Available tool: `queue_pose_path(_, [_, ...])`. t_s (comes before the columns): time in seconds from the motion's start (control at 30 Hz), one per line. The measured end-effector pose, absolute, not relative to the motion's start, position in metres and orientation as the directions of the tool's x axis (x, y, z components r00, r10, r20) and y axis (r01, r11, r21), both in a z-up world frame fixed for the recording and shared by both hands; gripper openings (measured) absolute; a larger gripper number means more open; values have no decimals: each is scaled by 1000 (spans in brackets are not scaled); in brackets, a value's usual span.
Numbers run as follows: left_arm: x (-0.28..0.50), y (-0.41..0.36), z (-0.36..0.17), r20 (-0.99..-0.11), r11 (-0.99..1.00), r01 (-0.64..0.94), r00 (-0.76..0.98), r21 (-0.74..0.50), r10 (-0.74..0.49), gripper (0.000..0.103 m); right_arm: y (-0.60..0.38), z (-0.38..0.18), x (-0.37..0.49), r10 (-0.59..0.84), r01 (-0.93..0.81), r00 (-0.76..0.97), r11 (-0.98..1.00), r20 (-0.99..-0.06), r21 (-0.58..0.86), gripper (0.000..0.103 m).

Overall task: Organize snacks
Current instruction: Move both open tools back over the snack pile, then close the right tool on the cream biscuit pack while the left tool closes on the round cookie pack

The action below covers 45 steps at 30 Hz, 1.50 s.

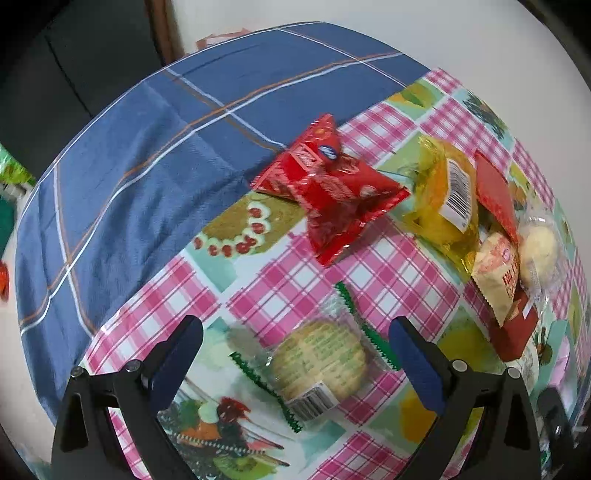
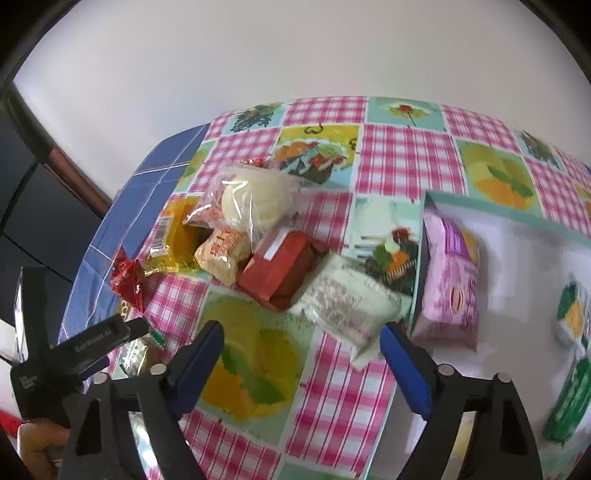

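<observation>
Snacks [image 2: 258, 236] are heaped on the desk [image 2: 406, 155] left of a white tray [image 2: 517, 258], while the left gripper [image 1: 295, 354] is held with jaws spread around a green-edged biscuit packet [image 1: 317, 365], seemingly for pickup, and the right gripper [image 2: 301, 354] is empty, its jaws apart.

A desk [image 2: 406, 158] wears a pink checked cloth with fruit pictures, and a blue checked cloth [image 1: 147, 166] covers its far part. Behind stands a plain white wall [image 2: 258, 66] with a brown wooden frame [image 1: 164, 33] beside dark panels.
</observation>
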<state>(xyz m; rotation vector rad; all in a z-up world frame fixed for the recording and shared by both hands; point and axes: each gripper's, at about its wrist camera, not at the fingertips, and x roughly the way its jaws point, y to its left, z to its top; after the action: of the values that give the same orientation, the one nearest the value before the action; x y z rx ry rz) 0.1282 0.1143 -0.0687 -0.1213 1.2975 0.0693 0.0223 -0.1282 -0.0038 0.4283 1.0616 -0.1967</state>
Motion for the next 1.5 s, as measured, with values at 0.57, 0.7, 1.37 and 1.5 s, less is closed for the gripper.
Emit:
queue_pose_path(0.57, [151,67,-84,-968,996,43,237,-79,-87,86,-135,-35,74,69,207,447,962,-892,178,67])
queue_pose_path(0.7, [148,65,-83,-969,993,62,220,-105,-116,85,-143,-39,76,62,231,462,955,-885,187,67])
queue_pose_path(1.37, [120,85,-76,-964,981,84,190,-172,-186,85,-128,-51,51,112,224,368,953,-923,205,67])
queue_pose_path(1.5, [110,85,-77,-966,983,97,192,-155,-172,84,-100,-53,52,38,161,323,982,-946,95,67])
